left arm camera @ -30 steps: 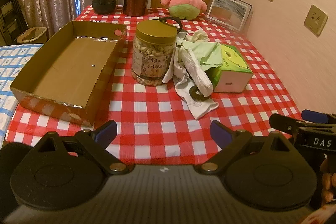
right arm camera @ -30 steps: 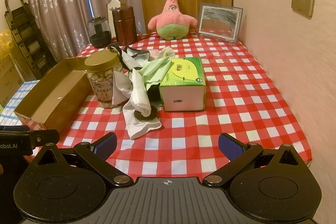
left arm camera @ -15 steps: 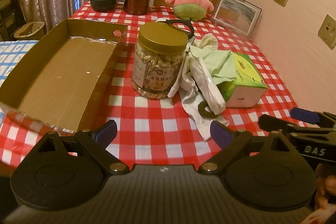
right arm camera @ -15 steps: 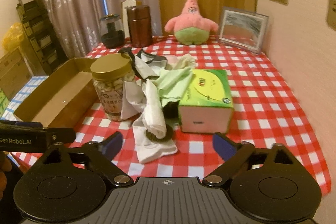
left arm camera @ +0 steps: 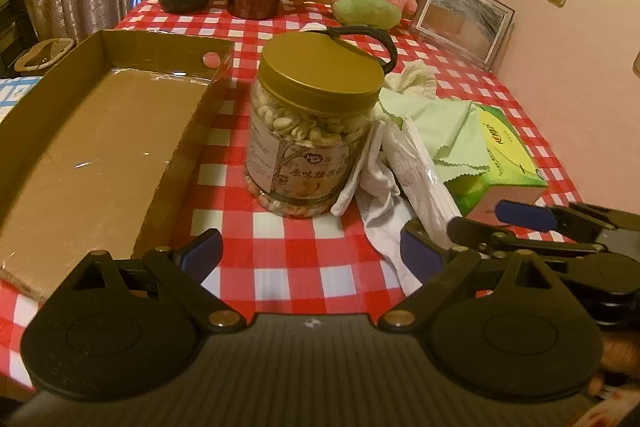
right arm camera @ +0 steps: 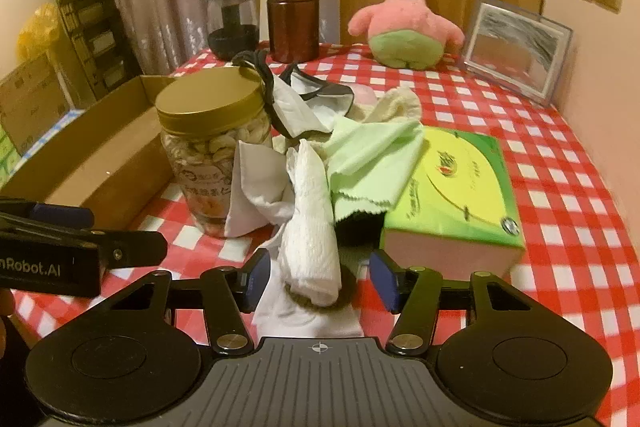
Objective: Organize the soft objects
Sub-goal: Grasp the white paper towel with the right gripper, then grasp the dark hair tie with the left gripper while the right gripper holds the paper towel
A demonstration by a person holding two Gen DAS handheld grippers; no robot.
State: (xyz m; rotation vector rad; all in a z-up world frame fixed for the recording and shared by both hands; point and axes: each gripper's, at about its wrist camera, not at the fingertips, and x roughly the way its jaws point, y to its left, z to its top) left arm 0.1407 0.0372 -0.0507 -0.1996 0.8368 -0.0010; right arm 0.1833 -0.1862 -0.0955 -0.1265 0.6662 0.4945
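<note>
Only in the right wrist view: right hand-held gripper (right arm camera: 320,281) half-closed, closing around white rolled cloth (right arm camera: 312,227), pads apart from it.

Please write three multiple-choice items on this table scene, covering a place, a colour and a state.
1. Where does the nut jar stand?
A. inside the cardboard tray
B. between the cardboard tray and the cloth pile
C. on the tissue box

2. What colour is the jar's lid?
A. gold
B. blue
C. white

3. How is the right gripper?
A. shut on the jar
B. out of view
C. jaws apart around the rolled white cloth

Key: 1 B, tray on one side and cloths on the other; 2 A, the lid looks gold; 3 C, gaps show beside the cloth as the jaws have been closing.
</note>
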